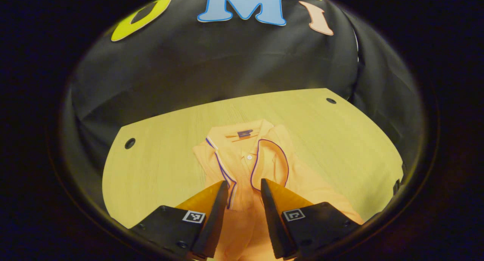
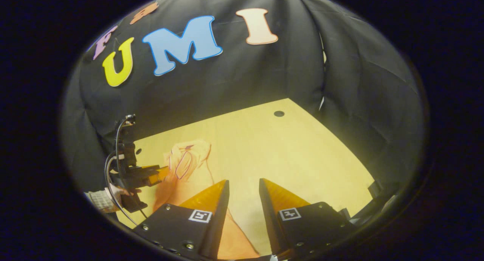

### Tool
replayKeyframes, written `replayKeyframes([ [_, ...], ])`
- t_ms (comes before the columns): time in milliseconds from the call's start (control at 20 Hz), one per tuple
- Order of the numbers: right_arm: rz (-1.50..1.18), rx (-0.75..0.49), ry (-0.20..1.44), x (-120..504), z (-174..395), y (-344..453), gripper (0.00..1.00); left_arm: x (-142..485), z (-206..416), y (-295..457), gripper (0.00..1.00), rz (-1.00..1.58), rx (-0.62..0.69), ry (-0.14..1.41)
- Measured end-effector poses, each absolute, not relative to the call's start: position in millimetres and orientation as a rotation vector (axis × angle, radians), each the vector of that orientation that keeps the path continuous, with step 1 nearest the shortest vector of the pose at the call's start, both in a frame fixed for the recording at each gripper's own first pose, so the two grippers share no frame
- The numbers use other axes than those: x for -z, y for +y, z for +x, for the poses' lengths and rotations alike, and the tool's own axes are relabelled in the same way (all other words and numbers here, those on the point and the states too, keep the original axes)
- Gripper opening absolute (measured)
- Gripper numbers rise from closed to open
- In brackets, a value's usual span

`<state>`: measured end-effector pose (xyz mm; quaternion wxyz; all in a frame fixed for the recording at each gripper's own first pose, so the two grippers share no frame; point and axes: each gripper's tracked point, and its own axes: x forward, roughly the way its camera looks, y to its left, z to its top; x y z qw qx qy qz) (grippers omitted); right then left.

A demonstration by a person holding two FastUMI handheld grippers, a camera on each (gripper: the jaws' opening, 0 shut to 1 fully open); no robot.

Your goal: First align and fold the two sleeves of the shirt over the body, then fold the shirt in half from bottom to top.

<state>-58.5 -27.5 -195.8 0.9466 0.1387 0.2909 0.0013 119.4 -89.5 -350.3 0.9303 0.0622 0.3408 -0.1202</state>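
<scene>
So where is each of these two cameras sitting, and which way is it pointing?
Left gripper view: rides on the left gripper, looking down along its open fingers at the orange shirt collar.
Right gripper view: rides on the right gripper, open above the shirt's edge and the wooden table; farther off is the left gripper, held by a hand.
Shared: shirt, table, black booth wall.

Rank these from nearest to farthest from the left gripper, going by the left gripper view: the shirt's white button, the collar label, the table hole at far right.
From the left gripper:
1. White button, just ahead on the placket.
2. Collar label, farther up inside the neck.
3. Table hole, far right corner by the booth wall.
</scene>
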Motion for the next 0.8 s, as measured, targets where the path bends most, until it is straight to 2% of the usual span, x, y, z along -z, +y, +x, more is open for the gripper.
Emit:
replayKeyframes([
  [50, 0.279, -0.028, 0.607, 199.8, -59.8, -20.2, 0.5, 343.8, 110.4, -88.0, 0.56, 0.123, 0.249, 0.691],
  [100, 0.271, -0.053, 0.624, 206.5, -61.6, -13.2, 0.5, 336.6, 99.7, -85.5, 0.64, 0.117, 0.251, 0.687],
  [200, 0.251, -0.111, 0.655, 217.1, -65.5, 1.8, 0.53, 325.1, 78.2, -79.0, 0.63, 0.101, 0.251, 0.68],
  [450, 0.218, -0.237, 0.746, 245.4, -79.8, 34.6, 0.57, 323.3, 15.1, -49.2, 0.91, 0.107, 0.204, 0.701],
  [500, 0.215, -0.258, 0.77, 253.4, -83.4, 40.9, 0.65, 324.8, 3.2, -44.4, 0.96, 0.102, 0.193, 0.713],
  [550, 0.213, -0.277, 0.796, 259.1, -86.8, 45.0, 0.62, 326.5, -9.1, -40.8, 0.96, 0.091, 0.186, 0.727],
  [600, 0.207, -0.293, 0.824, 265.9, -90.7, 49.2, 0.76, 328.6, -20.8, -36.4, 0.96, 0.083, 0.177, 0.744],
  [650, 0.205, -0.316, 0.856, 272.1, -95.7, 53.8, 0.76, 333.4, -31.1, -31.5, 0.96, 0.079, 0.168, 0.759],
  [700, 0.199, -0.327, 0.89, 279.3, -99.0, 56.5, 0.81, 338.4, -40.7, -25.8, 0.97, 0.082, 0.156, 0.77],
  [800, 0.186, -0.349, 0.944, 290.9, -110.7, 60.8, 0.84, 347.0, -57.8, -15.7, 0.96, 0.091, 0.131, 0.79],
])
